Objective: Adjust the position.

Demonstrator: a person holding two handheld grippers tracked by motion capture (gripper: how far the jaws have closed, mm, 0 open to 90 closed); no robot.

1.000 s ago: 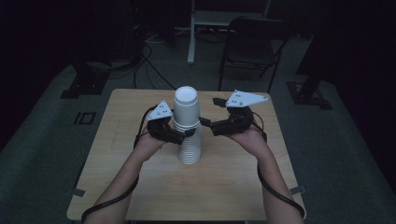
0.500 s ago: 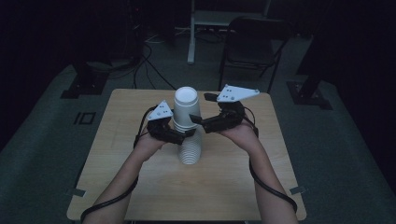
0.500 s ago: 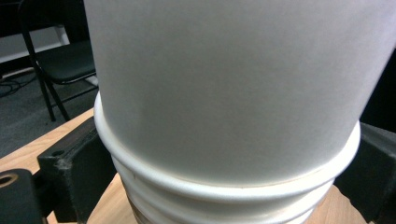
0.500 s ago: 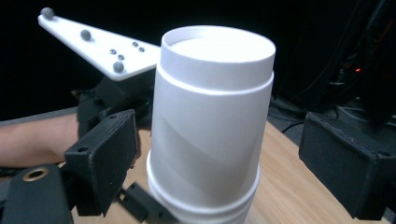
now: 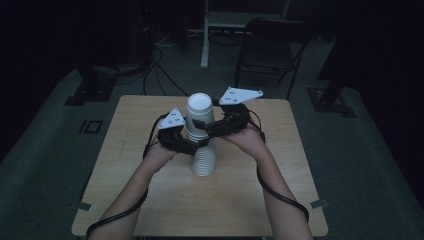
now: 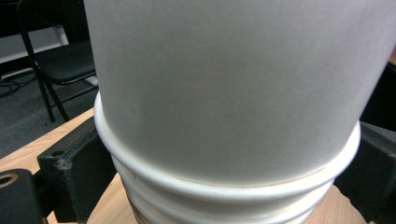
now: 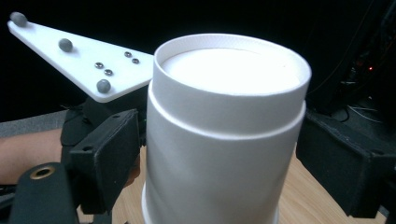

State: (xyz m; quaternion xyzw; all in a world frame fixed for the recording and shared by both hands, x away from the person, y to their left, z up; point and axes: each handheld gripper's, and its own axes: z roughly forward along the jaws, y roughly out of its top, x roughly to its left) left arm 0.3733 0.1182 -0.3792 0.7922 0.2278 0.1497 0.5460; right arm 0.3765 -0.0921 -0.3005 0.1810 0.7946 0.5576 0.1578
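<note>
A stack of upturned white paper cups [image 5: 203, 159] stands at the middle of the wooden table [image 5: 150, 200]. Its top cup [image 5: 198, 116] sits higher than the rest, base up. My left gripper [image 5: 194, 146] comes in from the left and is shut on the stack just under that cup; its black fingers [image 6: 70, 170] press the ribbed rims [image 6: 224, 196]. My right gripper [image 5: 207, 131] reaches in from the right, shut on the top cup [image 7: 219, 140], one finger [image 7: 109, 156] on each side. The left gripper's white plate [image 7: 79, 60] shows behind.
A black folding chair [image 5: 272, 50] and a white desk leg [image 5: 205, 35] stand beyond the table's far edge. Cables [image 5: 160, 65] lie on the dark floor. Bare table surface lies all around the stack, widest toward the near edge.
My right gripper has moved left from beside the stack onto the top cup and shut around it. The left gripper and the stack have stayed where they were.
</note>
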